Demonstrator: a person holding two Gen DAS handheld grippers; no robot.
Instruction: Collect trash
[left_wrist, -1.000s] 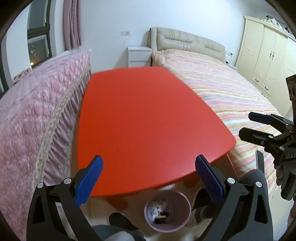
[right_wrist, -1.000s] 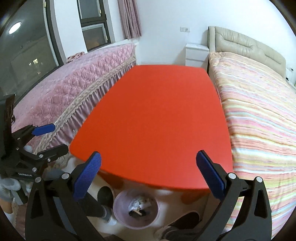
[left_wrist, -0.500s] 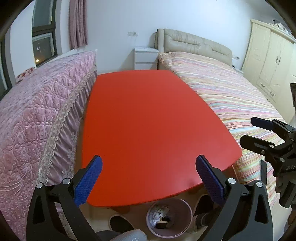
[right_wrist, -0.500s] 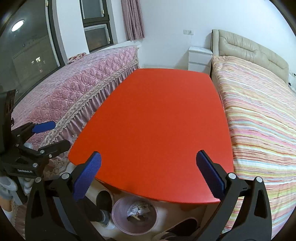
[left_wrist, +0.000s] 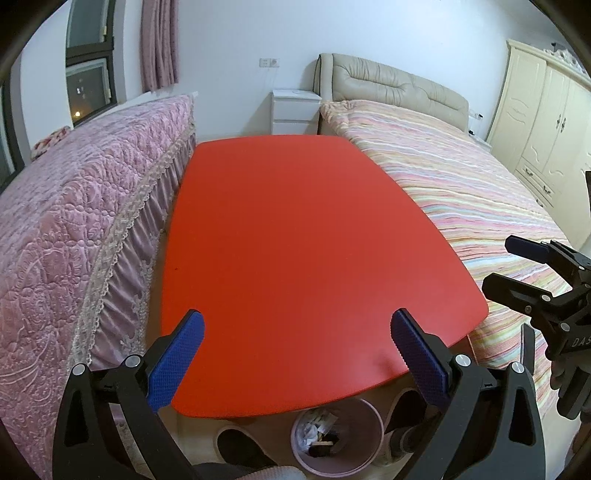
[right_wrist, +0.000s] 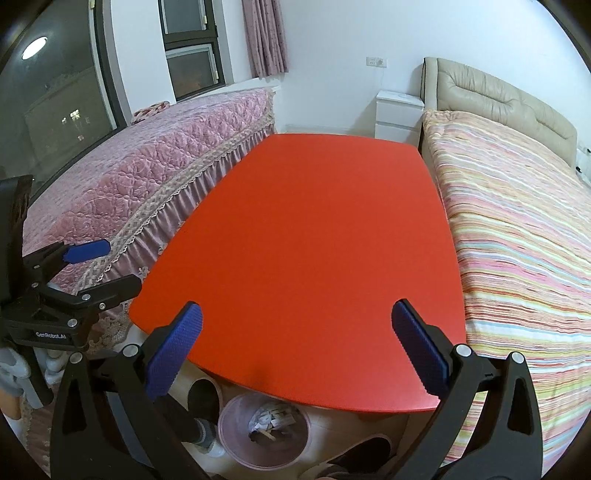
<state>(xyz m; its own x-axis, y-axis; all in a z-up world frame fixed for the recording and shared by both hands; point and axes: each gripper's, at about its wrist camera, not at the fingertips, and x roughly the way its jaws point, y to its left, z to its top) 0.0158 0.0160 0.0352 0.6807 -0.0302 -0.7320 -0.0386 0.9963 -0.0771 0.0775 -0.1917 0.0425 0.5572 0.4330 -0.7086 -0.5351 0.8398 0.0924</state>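
A pink trash bin (left_wrist: 336, 435) with crumpled paper scraps inside stands on the floor under the near edge of the red table (left_wrist: 303, 229); it also shows in the right wrist view (right_wrist: 263, 428). The red table top (right_wrist: 314, 240) shows nothing on it. My left gripper (left_wrist: 295, 354) is open and empty above the table's near edge. My right gripper (right_wrist: 295, 350) is open and empty too. Each gripper shows in the other's view: the right gripper (left_wrist: 517, 266) at the right, the left gripper (right_wrist: 99, 266) at the left.
A pink quilted bed (left_wrist: 74, 206) flanks the table on the left, a striped bed (left_wrist: 461, 177) on the right. A white nightstand (left_wrist: 295, 110) stands beyond the table, a cream wardrobe (left_wrist: 543, 118) far right. Dark slippers (left_wrist: 236, 446) lie by the bin.
Both grippers have risen and pulled back from the table, so more of the room shows. Both stay open and empty.
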